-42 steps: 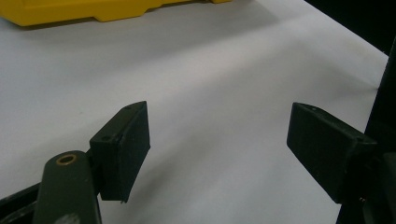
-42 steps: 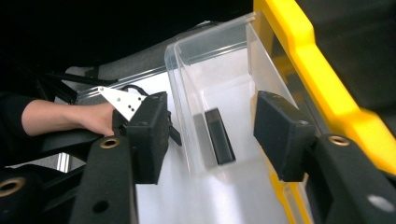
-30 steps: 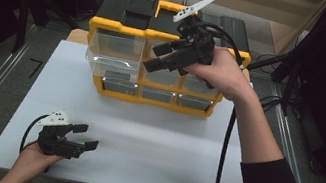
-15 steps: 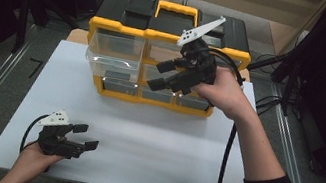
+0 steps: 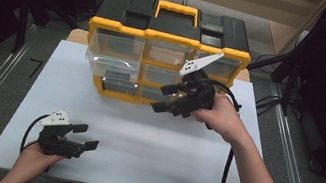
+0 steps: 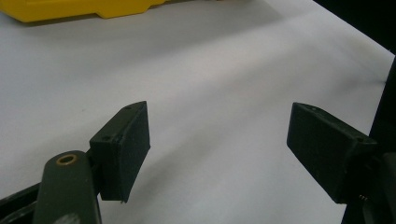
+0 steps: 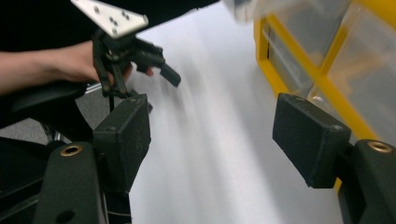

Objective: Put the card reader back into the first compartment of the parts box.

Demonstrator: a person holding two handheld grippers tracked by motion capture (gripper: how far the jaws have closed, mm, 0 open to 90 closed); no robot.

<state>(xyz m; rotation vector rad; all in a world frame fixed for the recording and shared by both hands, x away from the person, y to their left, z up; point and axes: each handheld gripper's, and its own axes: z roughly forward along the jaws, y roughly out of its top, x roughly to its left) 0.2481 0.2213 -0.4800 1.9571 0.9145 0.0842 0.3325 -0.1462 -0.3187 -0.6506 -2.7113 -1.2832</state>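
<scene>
A yellow and black organizer (image 5: pixel 170 37) with clear drawers stands at the back of the white sheet (image 5: pixel 141 143). Its top-left drawer (image 5: pixel 111 54) sticks out a little. My right gripper (image 5: pixel 162 98) hovers just in front of the bottom row of drawers, pointing left, jaws open and empty. In the right gripper view, my right gripper (image 7: pixel 212 126) has the organizer's yellow frame (image 7: pixel 280 79) beside its right jaw. My left gripper (image 5: pixel 88 137) rests low at the sheet's front left, open, with bare sheet between its jaws (image 6: pixel 217 135).
Dark floor and metal rails run along both sides of the table. Cables trail off the right edge. The organizer's yellow base (image 6: pixel 70 9) lies far ahead of the left gripper, with wide white sheet between them.
My right gripper has come down from the organizer's top row to its bottom row and a little toward the person, jaws unchanged. The left gripper has stayed put.
</scene>
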